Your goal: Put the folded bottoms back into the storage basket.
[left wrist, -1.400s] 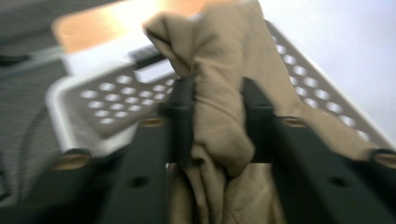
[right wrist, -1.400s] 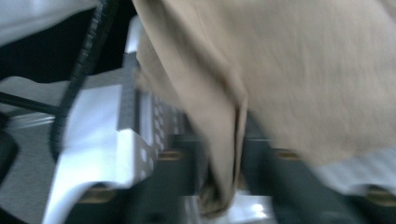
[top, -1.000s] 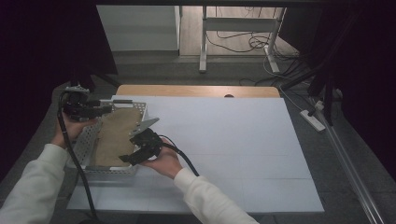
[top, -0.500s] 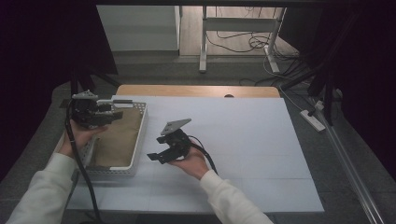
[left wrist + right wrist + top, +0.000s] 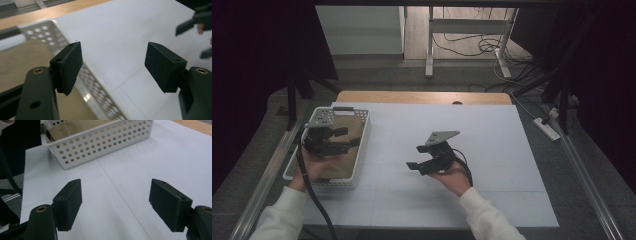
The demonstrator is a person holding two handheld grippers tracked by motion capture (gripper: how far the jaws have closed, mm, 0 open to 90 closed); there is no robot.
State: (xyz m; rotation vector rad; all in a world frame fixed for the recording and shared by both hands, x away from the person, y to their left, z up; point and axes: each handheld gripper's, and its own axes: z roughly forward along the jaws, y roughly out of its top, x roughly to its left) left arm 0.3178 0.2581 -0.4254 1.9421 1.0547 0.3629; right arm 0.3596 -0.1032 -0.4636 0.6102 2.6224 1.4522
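Basket (image 5: 357,150), white and perforated with a brown sheet (image 5: 343,150) lying inside, sits on the desk (image 5: 512,150) under the left gripper (image 5: 343,139), whose jaws are spread wide with nothing between them. Well apart from it, the right gripper (image 5: 414,157) hangs over bare white desk, jaws likewise spread and empty, the basket lying beyond their tips.

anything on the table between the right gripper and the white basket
Nothing visible does. The right gripper hangs open over bare white table, and the stretch from its jaws to the perforated wall of the white basket holds no object.
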